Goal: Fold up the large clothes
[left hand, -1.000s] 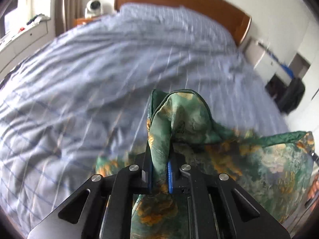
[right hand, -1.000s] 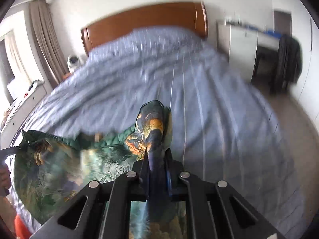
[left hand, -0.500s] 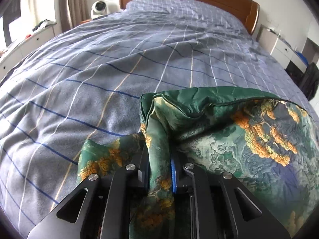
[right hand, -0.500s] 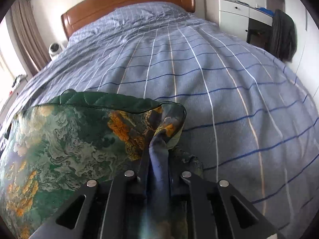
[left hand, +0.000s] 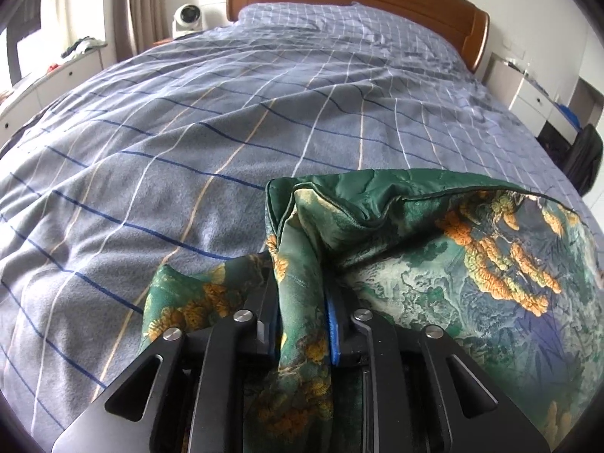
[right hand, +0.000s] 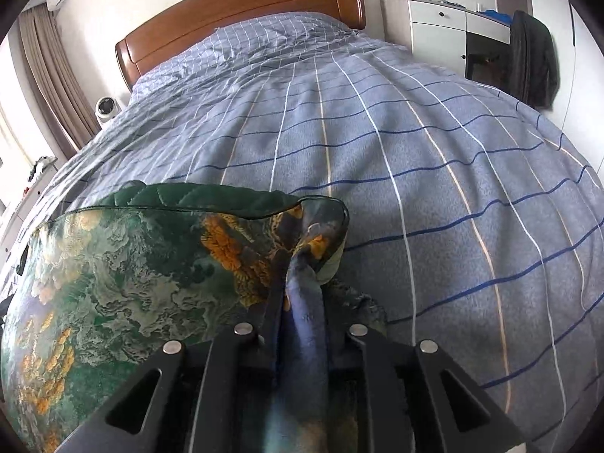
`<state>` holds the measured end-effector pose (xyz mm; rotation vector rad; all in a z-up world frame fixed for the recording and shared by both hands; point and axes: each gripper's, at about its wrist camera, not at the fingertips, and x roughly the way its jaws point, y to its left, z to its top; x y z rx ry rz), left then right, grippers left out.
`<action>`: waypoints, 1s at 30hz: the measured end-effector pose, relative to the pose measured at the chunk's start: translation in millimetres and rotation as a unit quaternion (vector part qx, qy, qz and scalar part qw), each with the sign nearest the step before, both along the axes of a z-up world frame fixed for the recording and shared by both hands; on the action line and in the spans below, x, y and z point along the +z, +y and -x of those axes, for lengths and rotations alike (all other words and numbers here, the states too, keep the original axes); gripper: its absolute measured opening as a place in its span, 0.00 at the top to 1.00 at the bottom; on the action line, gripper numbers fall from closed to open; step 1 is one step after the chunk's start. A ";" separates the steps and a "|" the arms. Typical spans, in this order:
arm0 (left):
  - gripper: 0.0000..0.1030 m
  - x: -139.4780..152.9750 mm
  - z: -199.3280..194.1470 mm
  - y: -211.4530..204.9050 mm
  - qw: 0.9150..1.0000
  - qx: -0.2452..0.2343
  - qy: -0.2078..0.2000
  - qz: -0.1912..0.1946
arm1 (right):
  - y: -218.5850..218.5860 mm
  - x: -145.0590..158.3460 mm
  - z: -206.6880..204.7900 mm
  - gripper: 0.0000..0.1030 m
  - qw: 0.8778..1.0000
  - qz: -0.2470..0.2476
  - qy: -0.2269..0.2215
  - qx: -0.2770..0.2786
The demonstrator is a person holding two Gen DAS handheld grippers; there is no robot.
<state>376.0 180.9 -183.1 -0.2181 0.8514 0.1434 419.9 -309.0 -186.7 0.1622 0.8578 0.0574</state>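
A large green garment (left hand: 434, 249) with an orange and pale landscape print and a quilted dark green lining lies over the near end of a bed. My left gripper (left hand: 302, 302) is shut on its left corner, cloth bunched between the fingers. My right gripper (right hand: 298, 294) is shut on the right corner of the garment (right hand: 124, 271). The cloth spans between the two grippers, its far edge folded over and resting on the blue checked bedspread (left hand: 226, 120). The fingertips are hidden by cloth.
The bed (right hand: 396, 143) has a wooden headboard (right hand: 241, 11). A small white fan (left hand: 187, 17) stands at the bed's left by curtains. A white drawer unit (right hand: 438, 26) and a dark coat on a chair (right hand: 532, 56) stand at the right.
Both grippers have come down and forward with the garment, from held up in the air to low over the bedspread. The cloth now lies spread on the bed. Both grips are unchanged.
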 end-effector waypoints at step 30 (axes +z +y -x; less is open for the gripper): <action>0.10 77.9 -35.2 -213.6 0.979 -0.203 0.007 -0.026 | 16.9 98.6 99.2 0.48 0.993 0.092 -0.078 0.016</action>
